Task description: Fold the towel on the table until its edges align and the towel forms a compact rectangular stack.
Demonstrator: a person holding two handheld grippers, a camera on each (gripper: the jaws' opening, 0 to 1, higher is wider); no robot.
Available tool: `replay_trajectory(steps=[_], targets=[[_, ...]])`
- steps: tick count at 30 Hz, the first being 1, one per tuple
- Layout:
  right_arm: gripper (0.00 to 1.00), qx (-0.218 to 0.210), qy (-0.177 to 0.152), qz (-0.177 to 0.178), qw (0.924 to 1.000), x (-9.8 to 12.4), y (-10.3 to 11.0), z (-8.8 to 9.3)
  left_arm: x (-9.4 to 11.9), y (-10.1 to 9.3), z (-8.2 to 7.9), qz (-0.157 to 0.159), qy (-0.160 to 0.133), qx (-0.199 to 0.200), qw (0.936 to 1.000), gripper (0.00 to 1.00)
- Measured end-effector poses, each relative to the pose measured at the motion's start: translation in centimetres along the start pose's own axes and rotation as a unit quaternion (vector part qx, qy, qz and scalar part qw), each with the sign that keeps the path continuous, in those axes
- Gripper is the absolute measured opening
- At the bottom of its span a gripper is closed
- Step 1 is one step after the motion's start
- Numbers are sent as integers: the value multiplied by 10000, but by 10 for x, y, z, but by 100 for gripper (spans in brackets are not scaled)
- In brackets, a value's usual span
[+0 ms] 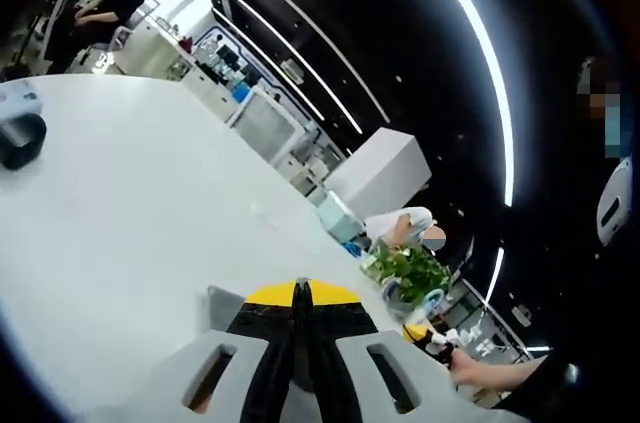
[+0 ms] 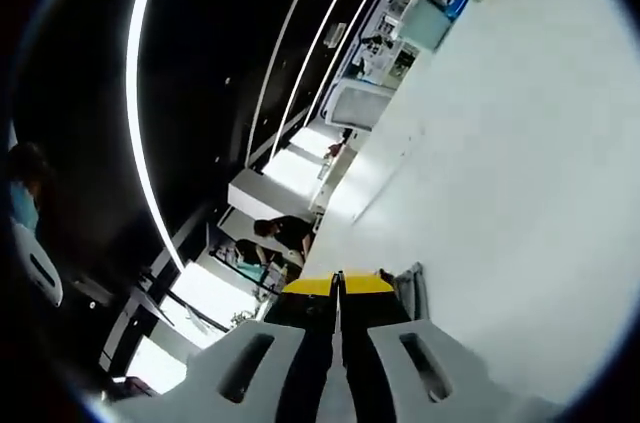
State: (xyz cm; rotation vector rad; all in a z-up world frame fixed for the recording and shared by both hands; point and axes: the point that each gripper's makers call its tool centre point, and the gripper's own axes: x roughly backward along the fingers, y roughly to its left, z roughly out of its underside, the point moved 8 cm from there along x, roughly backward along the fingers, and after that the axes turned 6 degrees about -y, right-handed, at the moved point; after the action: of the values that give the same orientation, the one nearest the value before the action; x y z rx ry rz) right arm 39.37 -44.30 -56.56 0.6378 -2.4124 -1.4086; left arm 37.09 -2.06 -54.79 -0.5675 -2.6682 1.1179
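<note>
My left gripper (image 1: 301, 288) is shut, its yellow-tipped jaws pressed together over the white table (image 1: 130, 193). A small grey flap of cloth (image 1: 224, 301), seemingly a corner of the towel, sticks out left of the tips. My right gripper (image 2: 338, 281) is shut too, above the same white table (image 2: 500, 163). A like grey flap (image 2: 410, 288) pokes out right of its tips. The rest of the towel is hidden below the jaws. Both views are strongly tilted.
A black and grey device (image 1: 20, 138) lies at the table's left edge. A green plant (image 1: 408, 268) and small bottles stand at the far end, near a person's hand (image 1: 480, 371). A white cabinet (image 1: 380, 168) and seated people (image 2: 280, 233) are beyond the table.
</note>
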Motion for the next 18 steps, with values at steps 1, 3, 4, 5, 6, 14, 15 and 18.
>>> replay_trajectory(steps=[1, 3, 4, 5, 6, 14, 15, 18], targets=[[0, 15, 22, 13, 10000, -1, 0, 0, -1, -1, 1, -3, 8, 10, 10000, 2], [0, 47, 46, 38, 10000, -4, 0, 0, -3, 3, 2, -51, 17, 31, 10000, 2], [0, 77, 57, 34, 9999, -5, 0, 0, -4, 4, 2, -81, 23, 53, 10000, 2], [0, 106, 81, 31, 9999, -6, 1, 0, -6, 4, 2, -106, 25, 78, 9999, 2], [0, 138, 95, 33, 9999, -7, 1, -1, -6, 5, 2, -140, 28, 84, 9999, 2], [0, 913, 449, -13, 9948, -27, -1, 1, -5, 6, 3, -260, 70, 132, 9996, 2], [0, 945, 493, -28, 9943, -29, -1, 3, -5, 6, 3, -268, 75, 125, 9995, 2], [0, 1103, 625, 83, 9919, -37, -7, 8, -4, 6, 4, -285, 95, 151, 9994, 2]])
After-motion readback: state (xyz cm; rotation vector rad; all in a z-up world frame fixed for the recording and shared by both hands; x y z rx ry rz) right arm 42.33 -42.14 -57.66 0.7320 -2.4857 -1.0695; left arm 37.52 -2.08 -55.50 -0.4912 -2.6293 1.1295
